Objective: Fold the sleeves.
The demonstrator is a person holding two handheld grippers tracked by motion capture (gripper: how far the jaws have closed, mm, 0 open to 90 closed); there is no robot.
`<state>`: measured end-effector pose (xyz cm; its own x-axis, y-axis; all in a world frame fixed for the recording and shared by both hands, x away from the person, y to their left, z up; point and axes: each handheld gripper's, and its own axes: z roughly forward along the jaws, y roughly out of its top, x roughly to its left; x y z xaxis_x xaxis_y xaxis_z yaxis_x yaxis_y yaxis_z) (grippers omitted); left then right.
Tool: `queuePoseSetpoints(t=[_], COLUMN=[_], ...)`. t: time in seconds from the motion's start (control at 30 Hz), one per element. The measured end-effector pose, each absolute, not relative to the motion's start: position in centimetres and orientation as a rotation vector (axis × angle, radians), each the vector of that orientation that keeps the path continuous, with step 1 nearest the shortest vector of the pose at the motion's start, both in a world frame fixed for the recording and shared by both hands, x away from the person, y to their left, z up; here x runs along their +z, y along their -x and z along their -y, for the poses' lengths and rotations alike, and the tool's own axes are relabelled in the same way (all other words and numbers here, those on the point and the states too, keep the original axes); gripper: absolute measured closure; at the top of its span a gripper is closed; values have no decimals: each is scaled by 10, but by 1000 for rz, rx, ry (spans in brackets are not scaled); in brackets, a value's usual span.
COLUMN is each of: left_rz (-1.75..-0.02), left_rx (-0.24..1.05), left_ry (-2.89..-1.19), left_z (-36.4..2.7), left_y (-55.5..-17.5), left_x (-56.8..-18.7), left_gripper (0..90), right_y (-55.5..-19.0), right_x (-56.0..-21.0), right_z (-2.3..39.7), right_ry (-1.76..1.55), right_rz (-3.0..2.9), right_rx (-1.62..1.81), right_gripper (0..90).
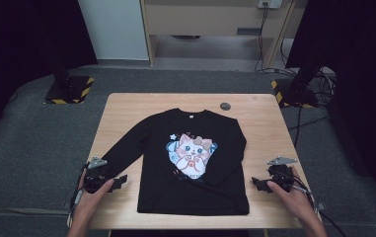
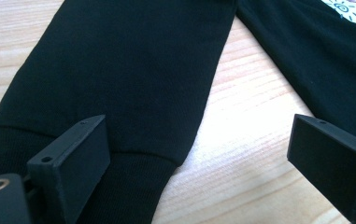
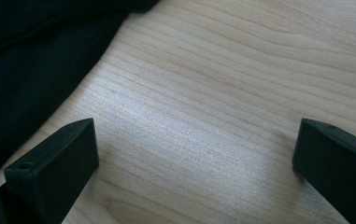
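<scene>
While the black long-sleeved shirt [image 1: 191, 163] lies flat, front up, on the middle of the wooden table [image 1: 126, 103], I hold my left gripper [image 1: 121, 180] at the near left, just beside the cuff of the outstretched sleeve [image 2: 119, 84]. Its jaws stand wide apart and grip nothing; in the left gripper view one jaw hangs over the ribbed cuff [image 2: 133, 177], the other over bare wood. My right gripper [image 1: 254, 183] sits at the near right beside the shirt's hem, jaws likewise spread wide and empty, bare wood between them. A small dark disc [image 1: 225, 106] rests beyond the collar.
</scene>
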<state>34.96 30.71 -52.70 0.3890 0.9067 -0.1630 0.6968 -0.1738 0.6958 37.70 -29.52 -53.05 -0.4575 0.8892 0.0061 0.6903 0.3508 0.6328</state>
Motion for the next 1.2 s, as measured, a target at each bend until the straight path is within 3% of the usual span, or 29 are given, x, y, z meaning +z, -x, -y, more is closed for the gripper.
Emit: queuePoseSetpoints(t=[0.57, 1.2], left_rz=[-1350, -1326], left_rx=[405, 433], left_ry=[-2034, -2066], left_z=[-291, -322], left_y=[-333, -357], left_x=[-522, -492], left_gripper=[59, 47], right_y=[-378, -381], right_x=[-530, -528], right_z=[295, 294], right_ry=[-1394, -1400], right_rz=[-2292, -2318], right_rx=[810, 782], right_gripper=[3, 4])
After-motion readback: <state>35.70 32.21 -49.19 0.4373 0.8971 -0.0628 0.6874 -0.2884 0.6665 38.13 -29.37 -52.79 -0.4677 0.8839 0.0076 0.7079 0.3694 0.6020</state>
